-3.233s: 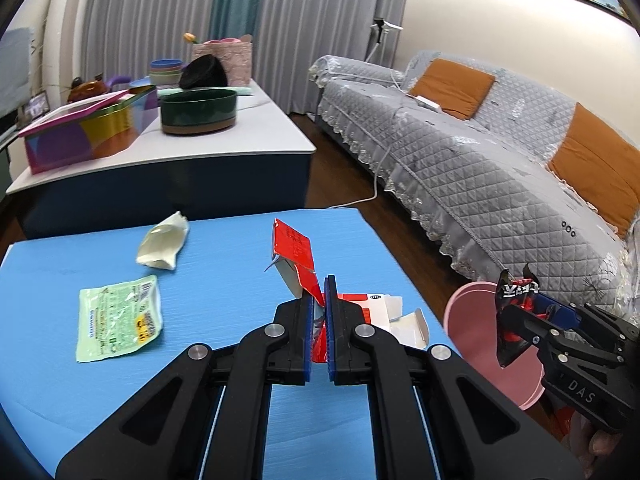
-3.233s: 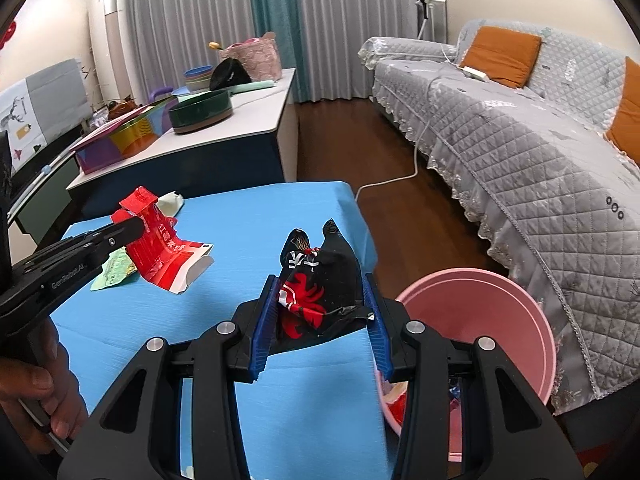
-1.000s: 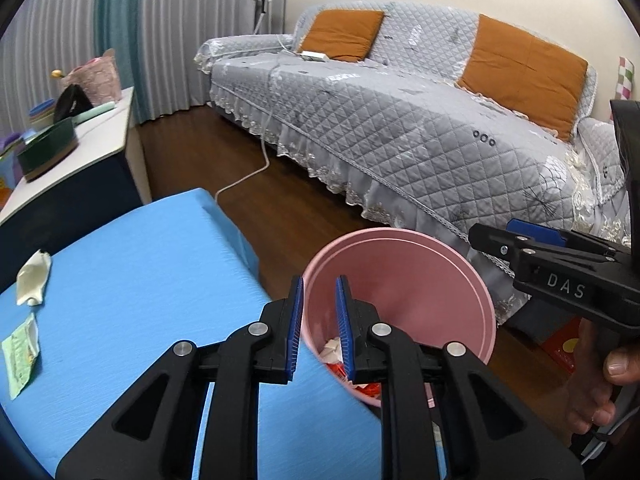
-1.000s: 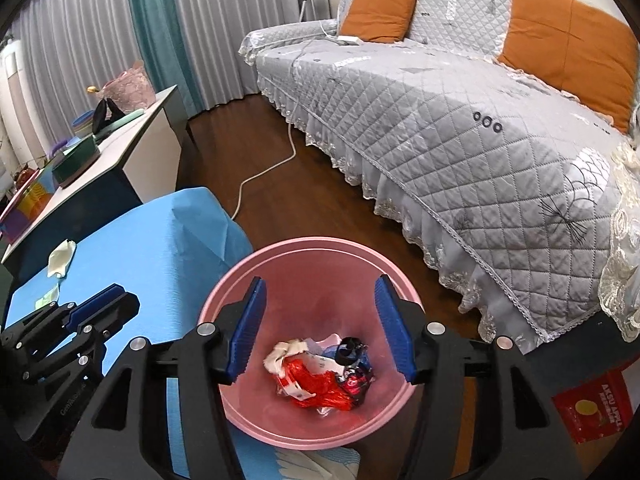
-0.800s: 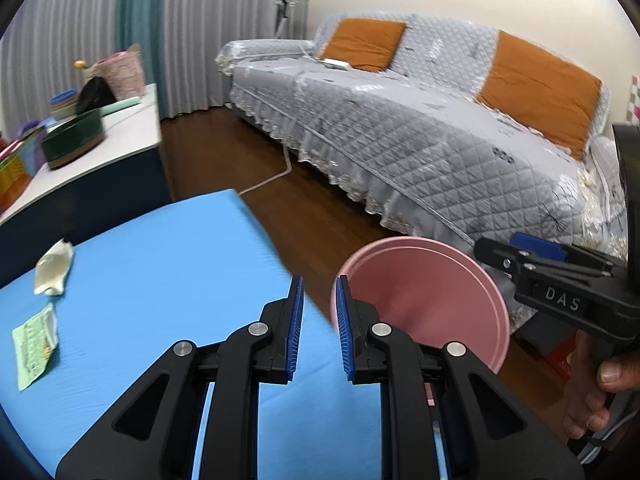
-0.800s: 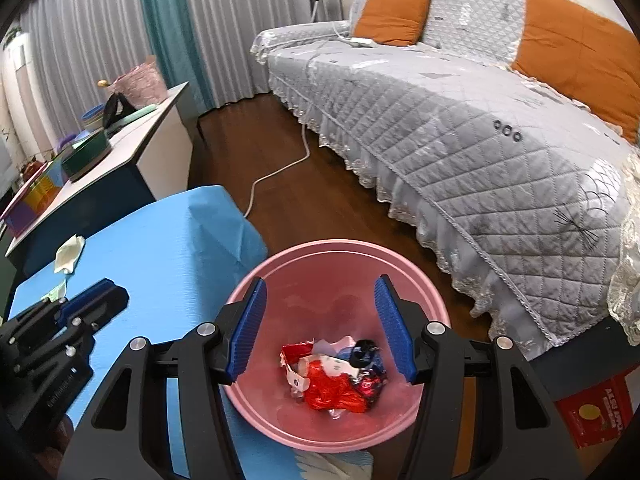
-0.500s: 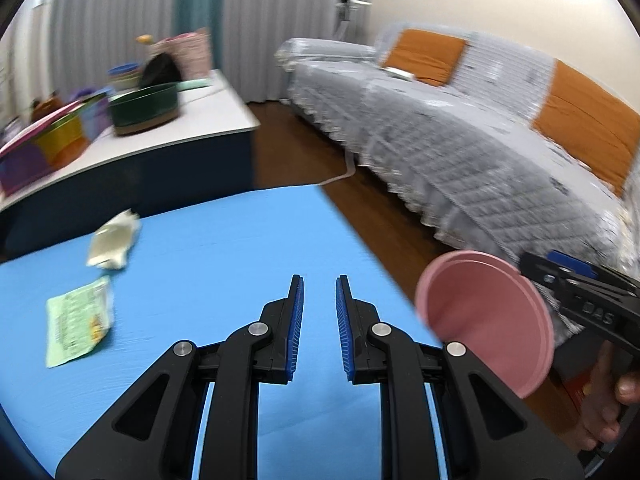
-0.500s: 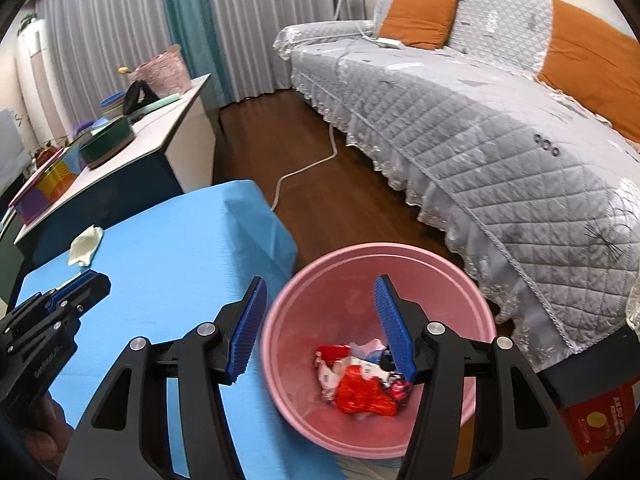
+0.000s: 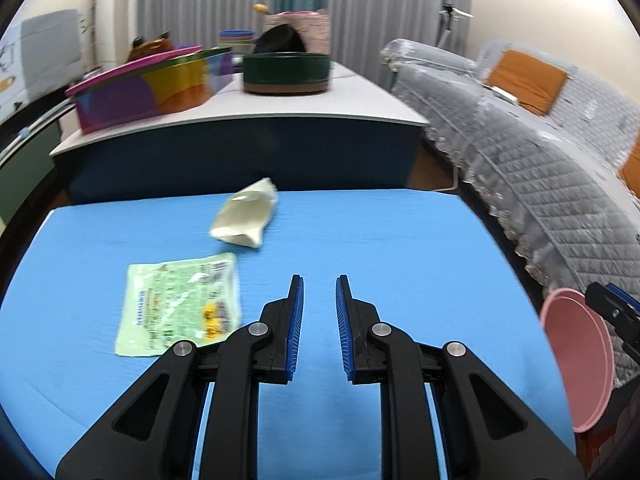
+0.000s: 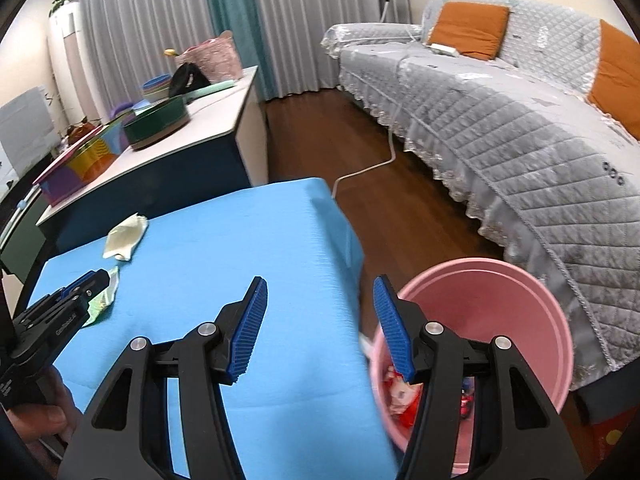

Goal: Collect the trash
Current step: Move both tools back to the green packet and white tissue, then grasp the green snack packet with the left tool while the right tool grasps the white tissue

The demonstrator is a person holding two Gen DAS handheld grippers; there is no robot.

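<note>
- Left gripper — spread, nothing between the blue pads, hovering over the blue surface.
- Right gripper — spread wider, also empty; left pad over the surface edge, right pad over the rim of the pink bin.
- Two pieces of trash left on the surface, both on the left side.
- Green packet — flat, at about 10 o'clock from the left gripper tips, just beside the left finger; long axis running roughly 12-to-6 in the left wrist view, slightly tilted.
- Cream pouch — crumpled, at about 11 o'clock and farther out, near the far edge; long axis roughly 1-to-7; apart from the green packet.
- From the right wrist view: cream pouch at about 10 o'clock, well apart; green packet partly hidden behind the left gripper.
- Judged: left gripper clearly the nearer one to both pieces; green packet the closest target.
- Likely need — a small swing toward 10 o'clock, then a dip to catch the packet's near edge; flat film on cloth may slip rather than lift.
- Bin at about 3 o'clock from the left gripper, off the right edge of the surface; red and white wrappers already lying in its bottom.
- Blur in both views — fine detail of packet print unreadable.
</note>
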